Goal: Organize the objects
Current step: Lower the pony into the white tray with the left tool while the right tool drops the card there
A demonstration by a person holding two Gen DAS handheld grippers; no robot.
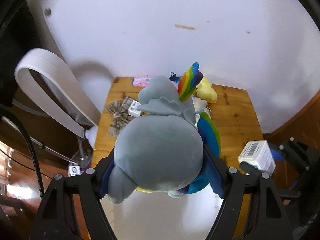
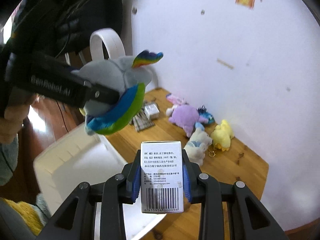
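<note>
Left gripper: nearest the left wrist lens, at 6 o'clock; its blue pads press both flanks of the grey plush pony, which is clamped between them
Grey plush pony: fills the frame centre, rump toward the lens, head toward 12 o'clock; rainbow mane at 1 o'clock, rainbow tail at 3 o'clock; held in the air above the wooden table
Right gripper: at 6 o'clock of the right wrist view; its blue pads are closed on the white medicine box
White medicine box: upright between the pads, printed side and barcode toward the lens; lifted off the table
Wooden table: beneath both grippers, against a pale wall
White bin: at 8 o'clock of the box, beside the table edge, under the pony
Other plush toys: purple, white and yellow, lying on the table at 1 o'clock of the box
Small white carton: on the table at 12 o'clock, resting on a checked cloth
Pink packet: near the wall, at the table's far edge
Person's hand: at 9 o'clock, carrying the left gripper
</note>
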